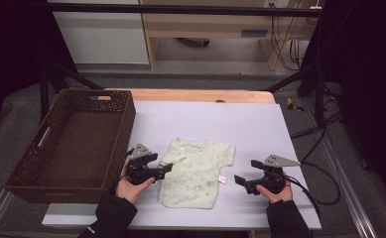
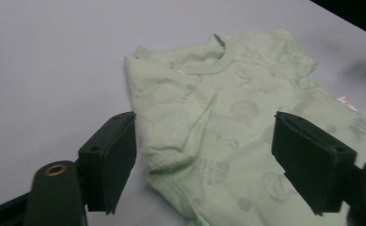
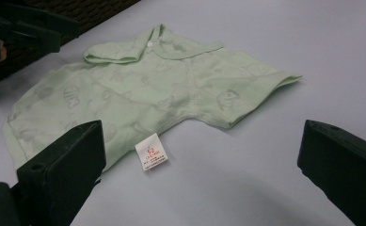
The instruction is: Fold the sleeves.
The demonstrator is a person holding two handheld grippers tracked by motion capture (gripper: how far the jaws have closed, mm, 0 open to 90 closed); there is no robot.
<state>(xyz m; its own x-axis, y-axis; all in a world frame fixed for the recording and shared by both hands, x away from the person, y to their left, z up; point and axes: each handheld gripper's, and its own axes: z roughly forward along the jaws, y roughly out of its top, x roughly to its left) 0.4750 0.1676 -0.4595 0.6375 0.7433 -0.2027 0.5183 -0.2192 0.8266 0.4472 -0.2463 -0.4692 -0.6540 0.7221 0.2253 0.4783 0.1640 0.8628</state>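
Note:
A small pale green shirt [image 1: 195,173] with a faint print lies flat on the lilac sheet [image 1: 205,119]. Its near sleeve is folded over onto the front in the left gripper view [image 2: 180,136]. A white label [image 3: 151,151] sticks out from its side seam. My left gripper [image 1: 163,166] hovers at the shirt's left edge, open, its jaws standing either side of the folded sleeve without touching it [image 2: 204,136]. To the shirt's right my right gripper [image 1: 245,173] is open too, a short way off and pointing at the label [image 3: 202,141].
A deep brown wicker basket [image 1: 126,119] with nothing in it stands along the table's left side, close behind my left hand. The lilac sheet stretches bare beyond and to the right of the shirt. Black frame bars and cables flank the table.

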